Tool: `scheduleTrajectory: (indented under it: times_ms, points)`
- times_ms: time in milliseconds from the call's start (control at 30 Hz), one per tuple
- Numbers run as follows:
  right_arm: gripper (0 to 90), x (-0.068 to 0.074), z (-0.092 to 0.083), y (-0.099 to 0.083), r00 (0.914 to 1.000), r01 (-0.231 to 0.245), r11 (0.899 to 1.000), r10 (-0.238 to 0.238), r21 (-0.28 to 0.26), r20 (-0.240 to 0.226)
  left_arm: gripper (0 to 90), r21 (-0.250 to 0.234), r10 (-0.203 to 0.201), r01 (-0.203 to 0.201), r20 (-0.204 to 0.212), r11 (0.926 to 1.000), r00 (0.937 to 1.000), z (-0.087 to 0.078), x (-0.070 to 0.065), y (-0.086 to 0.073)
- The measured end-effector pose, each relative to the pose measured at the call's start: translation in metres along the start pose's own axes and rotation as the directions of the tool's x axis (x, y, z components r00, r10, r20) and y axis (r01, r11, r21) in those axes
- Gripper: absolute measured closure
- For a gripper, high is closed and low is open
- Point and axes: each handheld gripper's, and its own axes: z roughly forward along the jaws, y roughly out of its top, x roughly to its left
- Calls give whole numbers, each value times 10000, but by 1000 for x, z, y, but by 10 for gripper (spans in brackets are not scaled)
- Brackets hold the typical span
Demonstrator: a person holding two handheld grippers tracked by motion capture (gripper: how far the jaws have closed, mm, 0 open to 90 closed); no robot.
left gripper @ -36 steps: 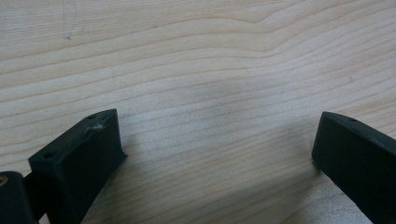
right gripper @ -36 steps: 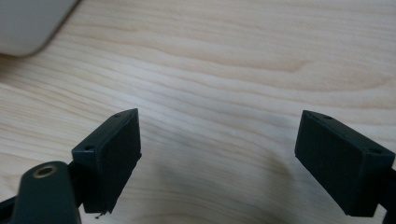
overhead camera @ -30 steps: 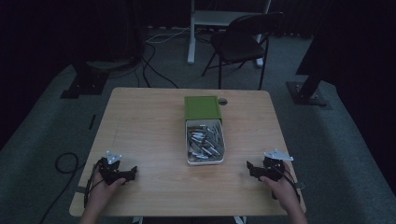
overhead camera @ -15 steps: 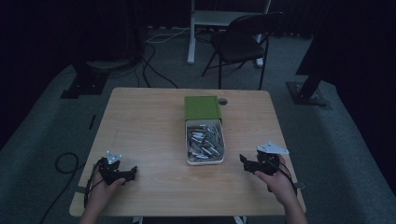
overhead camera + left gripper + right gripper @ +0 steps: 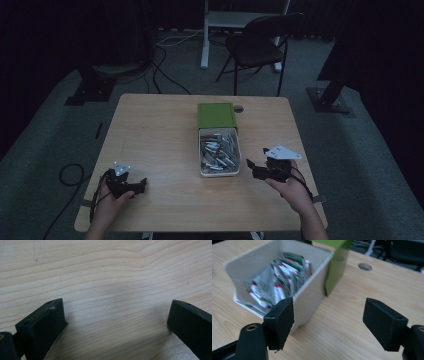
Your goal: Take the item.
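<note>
Right hand-held gripper (image 5: 256, 169) jaws apart, closing, empty, beside packet box (image 5: 202, 159); left (image 5: 135, 186) seemingly apart.

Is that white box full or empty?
Nearly full: the white box holds many silvery packets, piled close to its rim.

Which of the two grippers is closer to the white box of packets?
The right gripper: its open, empty jaws sit just beside the white box of packets. The left gripper rests at the table's near left corner.

Dim room, grey carpet floor (image 5: 45, 150); black folding chair (image 5: 260, 45) beyond wooden table (image 5: 150, 130); cables (image 5: 165, 75) on floor.
</note>
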Motion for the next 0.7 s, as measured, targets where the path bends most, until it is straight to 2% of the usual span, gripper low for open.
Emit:
scheduleTrajectory:
  times_ms: [333, 433, 567, 633, 667, 700]
  points:
    - [326, 18, 5, 14, 9951, 823, 9957, -845, -427, -505, 22, 12, 12, -12, -1, 10000, 10000, 0, 0, 0]
    - [344, 23, 8, 17, 9935, 935, 9948, -959, -406, -620, 22, 12, 11, -11, -1, 10000, 10000, 0, 0, 0]
    - [411, 31, 13, 20, 9885, 1233, 9919, -1254, -294, -850, 22, 12, 10, -10, 0, 10000, 10000, 0, 0, 0]
    - [456, 34, 16, 20, 9869, 1195, 9925, -1216, -258, -1056, 22, 13, 16, -16, 3, 10000, 10000, 0, 0, 0]
    - [474, 37, 19, 20, 9851, 1415, 9899, -1420, -112, -975, 22, 14, 11, -11, 0, 10000, 10000, 0, 0, 0]
    - [483, 38, 21, 20, 9856, 1427, 9897, -1428, -76, -900, 22, 12, 12, -12, 0, 10000, 10000, 0, 0, 0]
